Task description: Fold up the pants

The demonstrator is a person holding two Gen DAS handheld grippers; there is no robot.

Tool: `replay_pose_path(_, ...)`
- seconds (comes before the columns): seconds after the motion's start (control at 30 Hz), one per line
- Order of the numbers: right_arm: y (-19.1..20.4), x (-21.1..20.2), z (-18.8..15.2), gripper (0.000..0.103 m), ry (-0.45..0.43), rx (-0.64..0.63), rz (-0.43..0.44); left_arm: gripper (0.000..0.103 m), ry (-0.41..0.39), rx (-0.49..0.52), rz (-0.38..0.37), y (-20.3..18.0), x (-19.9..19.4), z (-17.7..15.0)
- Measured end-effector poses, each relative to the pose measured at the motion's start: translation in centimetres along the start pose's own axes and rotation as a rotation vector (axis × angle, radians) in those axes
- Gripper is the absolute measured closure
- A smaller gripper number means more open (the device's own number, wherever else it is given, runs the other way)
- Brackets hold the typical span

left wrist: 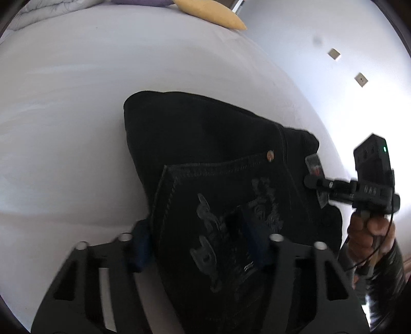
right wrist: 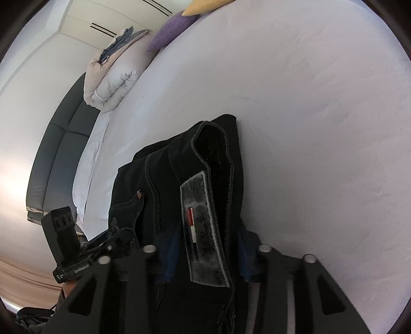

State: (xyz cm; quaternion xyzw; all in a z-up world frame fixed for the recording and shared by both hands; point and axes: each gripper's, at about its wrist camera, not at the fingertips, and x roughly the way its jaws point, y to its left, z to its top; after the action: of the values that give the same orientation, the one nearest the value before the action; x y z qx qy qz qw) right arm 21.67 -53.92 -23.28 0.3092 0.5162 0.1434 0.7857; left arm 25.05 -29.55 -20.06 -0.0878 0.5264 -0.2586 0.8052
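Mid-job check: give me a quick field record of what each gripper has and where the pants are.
surface: bed with pale sheet
pants: black jeans, bunched, waist end lifted toward both cameras
left gripper: closed on pants at the embroidered back pocket
right gripper: closed on pants at the waistband, by the grey label patch
far edge of bed: folded duvet, purple pillow, yellow pillow
fold state: cannot tell
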Motion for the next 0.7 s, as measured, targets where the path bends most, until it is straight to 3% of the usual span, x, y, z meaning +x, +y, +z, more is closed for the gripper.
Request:
replay_pose_path(0.13, 2.2, -0.9, -0.4, 0.083, -0.043, -0.069, -0.058, 0.077, -0.008, 0.043, 0.023, -0.9, -0.9, 0.6)
replay_pose_path(0.2, 3.5, -1.9, 0.0, 0.085, -0.071, -0.089, -0.037, 0.081, -0.023, 0.061, 0.018, -1.4, -1.7, 1.4)
replay_pose_path(0.4, 6.1, -4.8, 4.3, 0.086, -0.147, -0.152, 0.002, 0.082, -0.130, 0.154, 0.029, -2.7, -5.2, 7.2)
replay_pose_path(0.53, 5.0, -3.7, 8.9, 0.086, -0.168, -0.133, 0.005, 0.082, -0.130, 0.201, 0.062, -2.3, -3.4, 11.3)
replay_pose_path(0.7, 2.6, -0.6, 12.6, 0.086, -0.139, -0.088, -0.019, 0.082, -0.081, 0.188, 0.093, 0.2, 0.9, 14.8)
